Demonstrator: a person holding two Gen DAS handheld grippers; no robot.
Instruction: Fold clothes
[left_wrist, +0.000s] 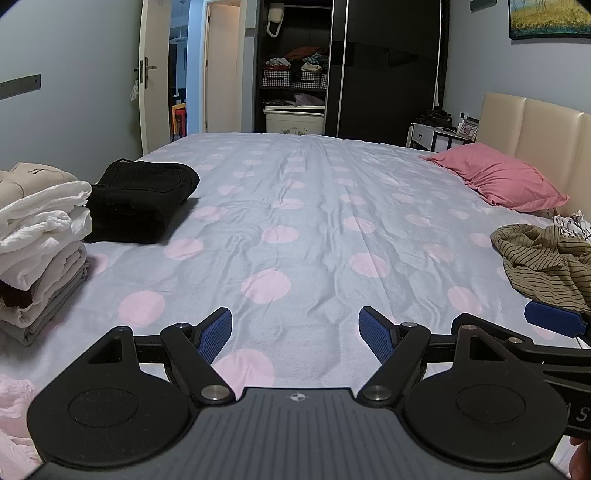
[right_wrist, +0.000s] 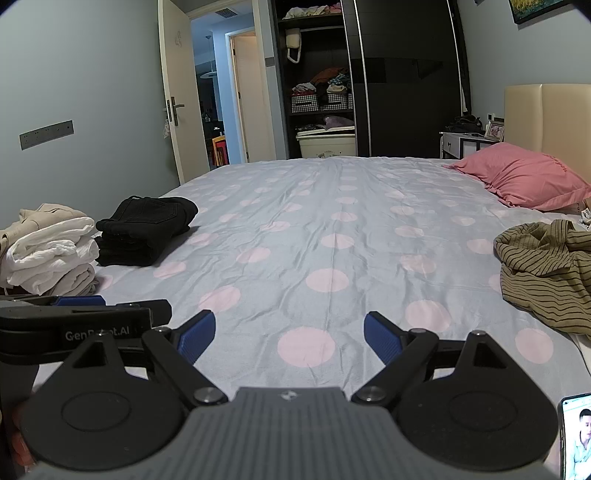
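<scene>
The left wrist view shows the left gripper with its ribbed blue pads spread wide and empty above the dotted bedsheet, a stack of folded pale garments and folded black trousers at the left edge, evidently set aside as finished. The right wrist view shows the right gripper likewise wide and empty, the crumpled, soft striped olive garment lying unfolded at the right, apparently awaiting folding.

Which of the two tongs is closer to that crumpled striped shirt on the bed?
Right. The right tongs hover open over the sheet with the striped shirt just ahead to their right. The left tongs, also open, sit on their far side, further from it.
</scene>
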